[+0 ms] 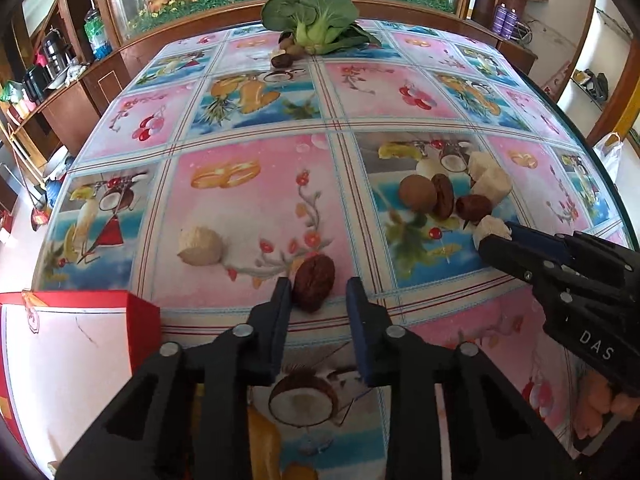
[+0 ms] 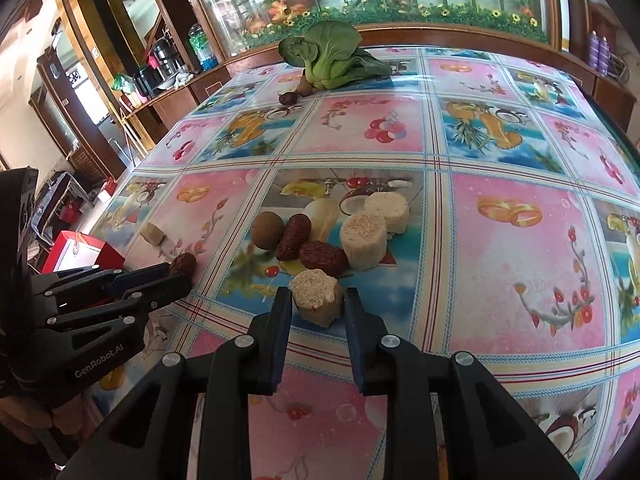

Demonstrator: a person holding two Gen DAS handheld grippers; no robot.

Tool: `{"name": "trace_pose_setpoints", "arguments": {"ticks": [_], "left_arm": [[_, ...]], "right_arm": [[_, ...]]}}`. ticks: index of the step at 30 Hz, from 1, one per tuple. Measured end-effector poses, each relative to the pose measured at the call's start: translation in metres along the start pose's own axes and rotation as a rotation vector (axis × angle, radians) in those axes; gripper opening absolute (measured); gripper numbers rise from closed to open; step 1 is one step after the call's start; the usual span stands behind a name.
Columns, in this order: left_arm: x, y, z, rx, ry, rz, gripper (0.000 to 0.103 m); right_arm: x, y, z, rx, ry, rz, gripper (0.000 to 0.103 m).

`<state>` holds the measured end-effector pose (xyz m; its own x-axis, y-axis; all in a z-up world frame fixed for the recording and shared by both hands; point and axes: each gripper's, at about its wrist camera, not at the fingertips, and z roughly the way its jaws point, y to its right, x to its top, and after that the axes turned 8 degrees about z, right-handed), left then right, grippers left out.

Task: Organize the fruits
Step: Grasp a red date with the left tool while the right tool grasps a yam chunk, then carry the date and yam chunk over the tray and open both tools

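My left gripper (image 1: 319,294) is open around a dried red date (image 1: 313,282) on the table; its left finger touches the date, the right one stands apart. My right gripper (image 2: 316,304) is open around a pale cut chunk (image 2: 317,295), its fingers close on both sides. A group lies beyond it: a brown round fruit (image 2: 267,230), two red dates (image 2: 295,237) (image 2: 323,257) and two pale cut cylinders (image 2: 363,239) (image 2: 388,207). Another pale chunk (image 1: 200,246) lies left of my left gripper. The right gripper also shows in the left wrist view (image 1: 496,236).
A red gift box (image 1: 72,344) stands at the near left table edge. A green bok choy (image 1: 318,20) with a few small dark fruits (image 1: 282,60) lies at the far side. The table has a fruit-print cloth (image 1: 376,92). Cabinets surround the table.
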<state>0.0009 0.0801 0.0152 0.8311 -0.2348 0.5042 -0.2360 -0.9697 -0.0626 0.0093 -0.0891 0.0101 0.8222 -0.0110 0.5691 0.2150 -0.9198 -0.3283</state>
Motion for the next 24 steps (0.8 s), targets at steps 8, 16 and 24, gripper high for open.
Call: {"name": "trace_pose_setpoints", "arguments": {"ticks": [8,16,24], "left_arm": [[-0.004,0.001,-0.003,-0.012,0.022,-0.031,0.019],[-0.028,0.001,-0.064,-0.015,0.168,-0.07,0.019],[-0.081,-0.034,-0.131,0.074,0.283,-0.153,0.019]], "right_arm": [[0.001,-0.003,-0.015,0.042,0.088,-0.013,0.025],[0.001,-0.005,-0.017,0.036,0.131,-0.021,0.025],[-0.008,-0.019,-0.023,0.065,0.163,-0.034,0.025]]}}
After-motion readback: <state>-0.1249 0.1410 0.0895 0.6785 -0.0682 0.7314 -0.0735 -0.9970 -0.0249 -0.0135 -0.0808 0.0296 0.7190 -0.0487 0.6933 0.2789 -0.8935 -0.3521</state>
